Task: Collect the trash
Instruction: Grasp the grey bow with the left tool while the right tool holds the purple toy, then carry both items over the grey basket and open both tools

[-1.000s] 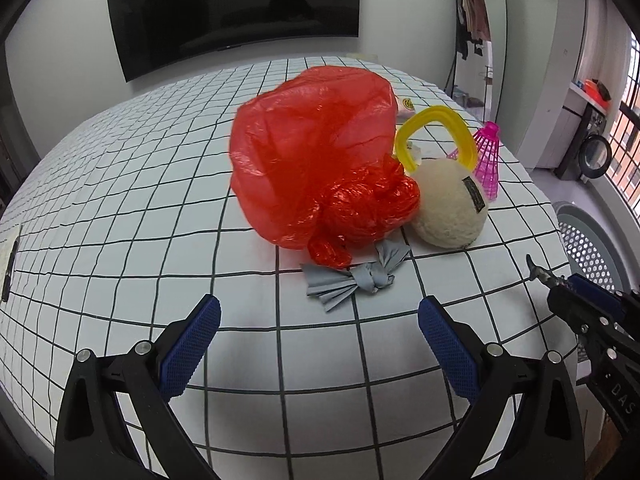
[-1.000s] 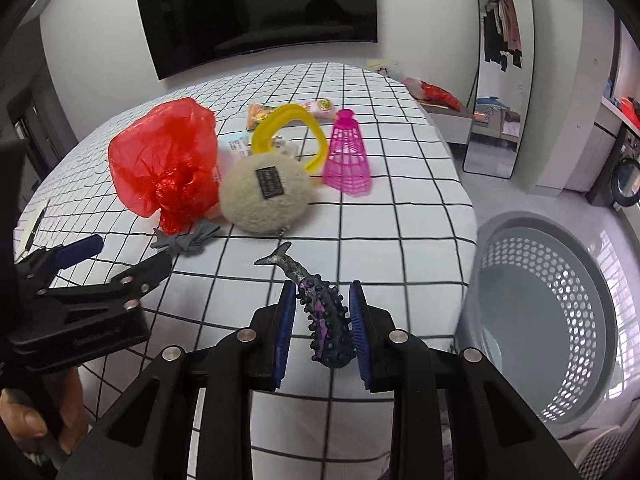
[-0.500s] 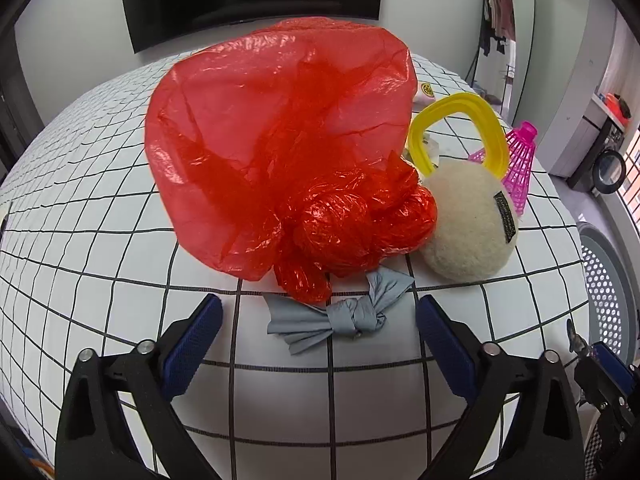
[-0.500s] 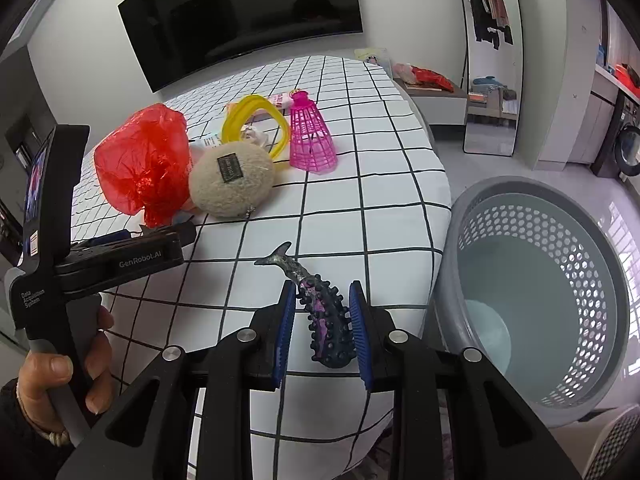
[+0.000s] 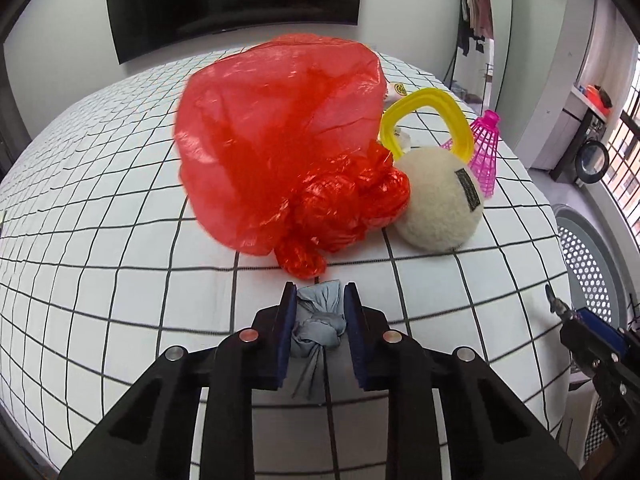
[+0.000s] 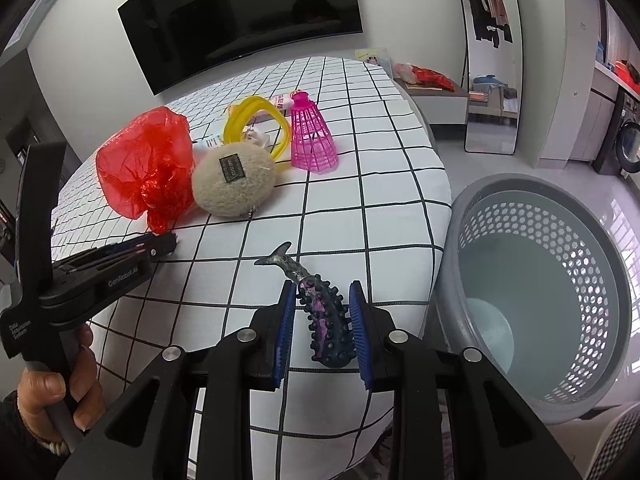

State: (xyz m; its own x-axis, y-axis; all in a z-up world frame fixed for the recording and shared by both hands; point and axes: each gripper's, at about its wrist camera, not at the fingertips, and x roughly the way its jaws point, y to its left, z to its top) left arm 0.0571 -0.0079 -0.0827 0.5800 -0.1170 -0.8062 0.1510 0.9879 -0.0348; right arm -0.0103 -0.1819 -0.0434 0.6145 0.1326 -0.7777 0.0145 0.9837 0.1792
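Note:
My left gripper [image 5: 319, 300] is shut on a knotted grey cloth scrap [image 5: 318, 322] on the checked tablecloth, just in front of a red plastic bag [image 5: 280, 148]. My right gripper [image 6: 322, 300] is shut on a dark knobbly fish-shaped toy [image 6: 320, 308] near the table's right edge. A grey perforated basket [image 6: 552, 300] stands on the floor to the right of it. The left gripper also shows in the right wrist view [image 6: 160, 245], its tip by the red bag [image 6: 148, 168].
A cream fluffy pouch [image 5: 438, 196], a yellow ring [image 5: 432, 120] and a pink mesh cone [image 5: 486, 152] lie right of the red bag. Packets [image 6: 280, 101] lie behind. The checked table [image 6: 360, 184] ends at the right, above the basket.
My left gripper went from wide open to shut on the grey cloth scrap. My right gripper drifted toward the basket with the fish toy still held.

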